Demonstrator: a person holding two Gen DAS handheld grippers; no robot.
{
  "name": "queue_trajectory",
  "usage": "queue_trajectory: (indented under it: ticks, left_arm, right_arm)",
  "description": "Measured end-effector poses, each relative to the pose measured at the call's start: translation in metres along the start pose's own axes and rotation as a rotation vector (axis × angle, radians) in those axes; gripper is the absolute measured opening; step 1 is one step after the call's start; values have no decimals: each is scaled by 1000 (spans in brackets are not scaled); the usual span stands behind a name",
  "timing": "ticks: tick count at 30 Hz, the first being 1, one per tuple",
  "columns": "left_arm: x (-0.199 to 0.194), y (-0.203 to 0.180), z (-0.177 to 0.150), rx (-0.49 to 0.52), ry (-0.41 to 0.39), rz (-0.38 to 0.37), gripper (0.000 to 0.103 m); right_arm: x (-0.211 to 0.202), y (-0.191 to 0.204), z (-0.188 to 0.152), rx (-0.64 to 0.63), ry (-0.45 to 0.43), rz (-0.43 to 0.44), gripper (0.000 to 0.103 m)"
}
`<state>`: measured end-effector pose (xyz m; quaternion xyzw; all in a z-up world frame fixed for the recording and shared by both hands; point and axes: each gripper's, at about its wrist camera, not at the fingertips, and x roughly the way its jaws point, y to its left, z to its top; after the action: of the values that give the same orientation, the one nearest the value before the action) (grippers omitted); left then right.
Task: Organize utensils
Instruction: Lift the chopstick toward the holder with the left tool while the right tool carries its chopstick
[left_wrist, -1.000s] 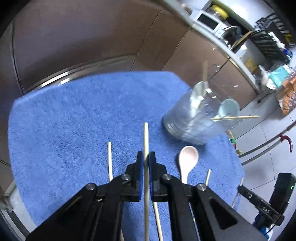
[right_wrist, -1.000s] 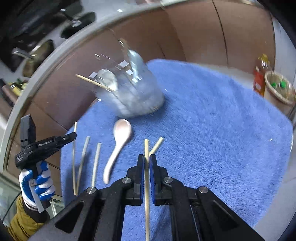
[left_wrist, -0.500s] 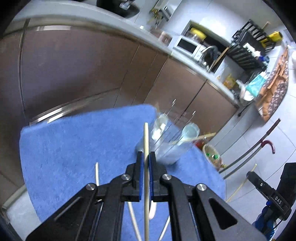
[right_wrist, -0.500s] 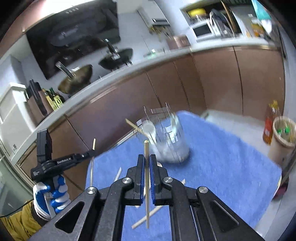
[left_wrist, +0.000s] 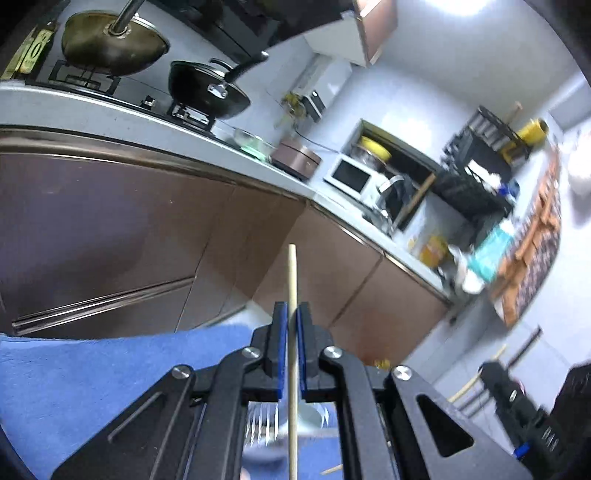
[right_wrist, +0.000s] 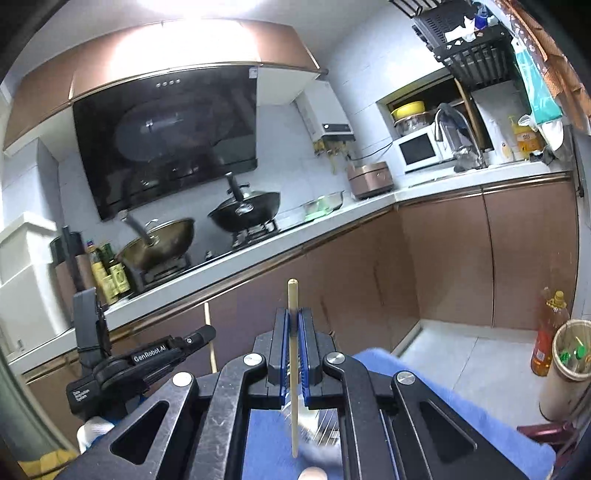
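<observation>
1. We see only little of the holder (right_wrist: 314, 424): in both views it sits below the grippers, blurred and mostly hidden by the black fingers, so we cannot count what stands inside it.
2. In the left view a pale round shape (left_wrist: 308, 413), perhaps a spoon bowl, shows between the arms, but it is too blurred to be sure.
3. The left gripper (left_wrist: 291, 317) has its blue pads pressed onto one chopstick (left_wrist: 292, 280). The stick stands upright, its top end is above the pads and its lower end is cut off by the frame edge.
4. The right gripper (right_wrist: 293, 325) also pinches one chopstick (right_wrist: 292, 295), upright, and both its ends are visible; the lower end hangs above the holder.
5. We count two held chopsticks, one for each gripper. In the left view a short piece of one more stick (left_wrist: 332, 469) lies on the blue mat (left_wrist: 92, 369), mostly cut off.
6. In the right view a rounded pinkish tip (right_wrist: 312, 472) is at the bottom edge; we cannot tell what it is.
7. On the stove behind we count two pans: a brass wok (right_wrist: 162, 243) and a black pan (right_wrist: 247, 210).
8. One microwave (right_wrist: 421, 151) stands on the counter (right_wrist: 332, 218).
</observation>
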<state>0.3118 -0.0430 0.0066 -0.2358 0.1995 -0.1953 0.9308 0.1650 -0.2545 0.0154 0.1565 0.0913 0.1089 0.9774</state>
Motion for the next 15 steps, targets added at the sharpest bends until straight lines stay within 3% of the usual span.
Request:
queue_trajectory:
  ticks: [6, 15]
  left_arm:
    - [59, -4, -2, 43, -54, 105, 5]
    - [112, 7, -49, 133, -104, 201, 5]
  right_arm:
    - [46, -20, -15, -40, 1, -70, 6]
    - [89, -32, -65, -112, 79, -126, 6]
